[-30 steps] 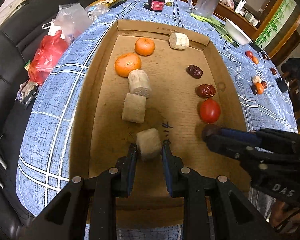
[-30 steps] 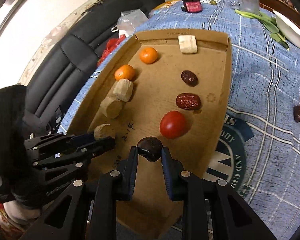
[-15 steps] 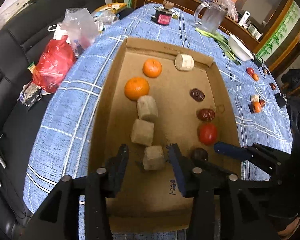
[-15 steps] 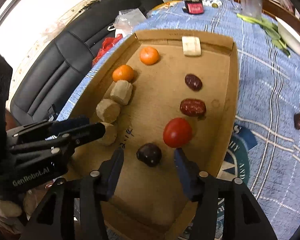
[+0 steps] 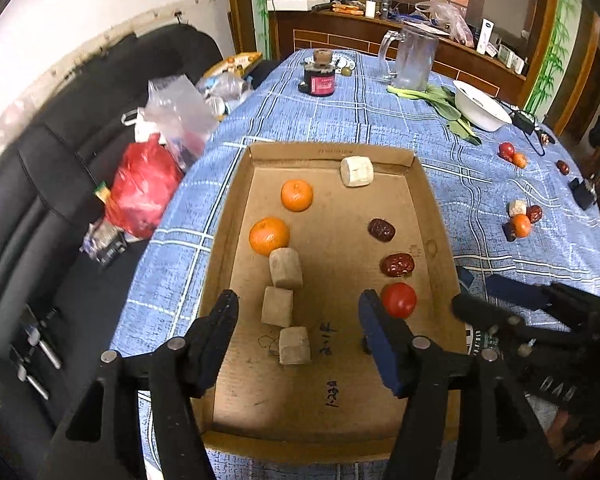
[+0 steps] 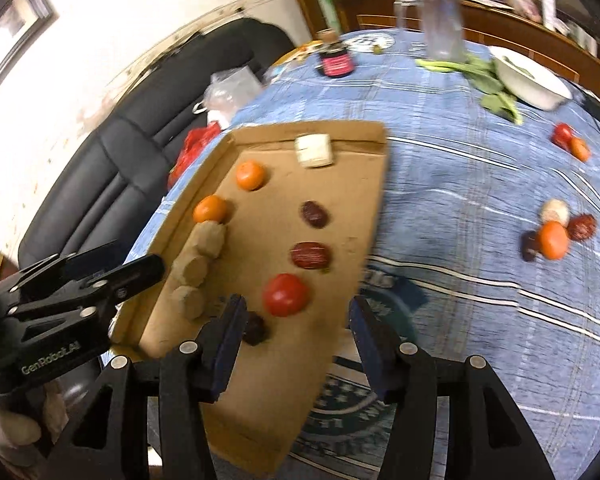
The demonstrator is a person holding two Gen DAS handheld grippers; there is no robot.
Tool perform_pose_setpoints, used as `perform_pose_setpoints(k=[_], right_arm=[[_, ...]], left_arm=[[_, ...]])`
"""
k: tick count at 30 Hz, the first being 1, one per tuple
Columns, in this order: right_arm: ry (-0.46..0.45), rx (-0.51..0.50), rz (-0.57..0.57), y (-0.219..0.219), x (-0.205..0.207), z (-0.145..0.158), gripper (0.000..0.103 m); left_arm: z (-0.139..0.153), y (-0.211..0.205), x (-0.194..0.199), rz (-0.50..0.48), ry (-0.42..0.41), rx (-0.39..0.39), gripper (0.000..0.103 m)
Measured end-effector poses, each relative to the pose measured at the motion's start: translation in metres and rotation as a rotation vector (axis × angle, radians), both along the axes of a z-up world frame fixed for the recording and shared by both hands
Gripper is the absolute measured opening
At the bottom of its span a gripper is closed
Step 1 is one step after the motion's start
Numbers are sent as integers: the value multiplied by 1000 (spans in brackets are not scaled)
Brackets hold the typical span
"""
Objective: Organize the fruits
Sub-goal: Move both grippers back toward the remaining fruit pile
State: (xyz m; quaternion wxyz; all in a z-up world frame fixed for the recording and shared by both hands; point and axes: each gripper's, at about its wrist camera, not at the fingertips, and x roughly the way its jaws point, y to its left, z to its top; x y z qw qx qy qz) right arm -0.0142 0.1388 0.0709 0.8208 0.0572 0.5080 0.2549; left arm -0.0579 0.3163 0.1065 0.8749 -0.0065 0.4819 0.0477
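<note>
- Inside the shallow brown cardboard tray (image 5: 416, 184), the fruits lie in two rough rows: two orange mandarins (image 5: 269, 236) and three beige peeled cane chunks (image 5: 294, 345) along the left wall, two wrinkled dark red dates (image 5: 397, 265), a red tomato (image 5: 398, 300) and a dark round fruit (image 6: 255, 329) along the right.
- One pale chunk (image 5: 357, 172) sits apart, against the far wall.
- Above the nearest beige chunk, the left gripper (image 5: 298, 316) has its jaws opening, spread clear on both sides and touching nothing.
- Over the tray's right edge, the right gripper (image 6: 296, 330) has its jaws spread and empty; the dark fruit lies just beside its left finger.
- More fruit waits in a small cluster (image 6: 556, 232) on the blue checked cloth of the desk (image 5: 340, 120), well apart from the tray.
- Risk, as I judge it: the round tomato and mandarins could roll if a finger nudges them, and the two grippers work close enough to collide.
- Readable writing: "GenRobot.AI" on the left gripper's body in the right view; the ink marks on the tray floor are illegible.
</note>
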Motion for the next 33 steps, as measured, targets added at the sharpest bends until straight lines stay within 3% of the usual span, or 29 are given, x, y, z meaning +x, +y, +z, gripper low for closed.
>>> perform_pose_setpoints(k=[17,27,33], right_arm=[[43,3,-191,-124,-11,-5,65],[79,-39,-250,-193,-20,-17,65],[99,-75,-254,-220,-12,-29,65]], left_arm=[[-5,-104,-4,-152,28,6,64],[-29,-156,2,-154,100,-149,64],[-37,-174,3,-140,105,-195,64]])
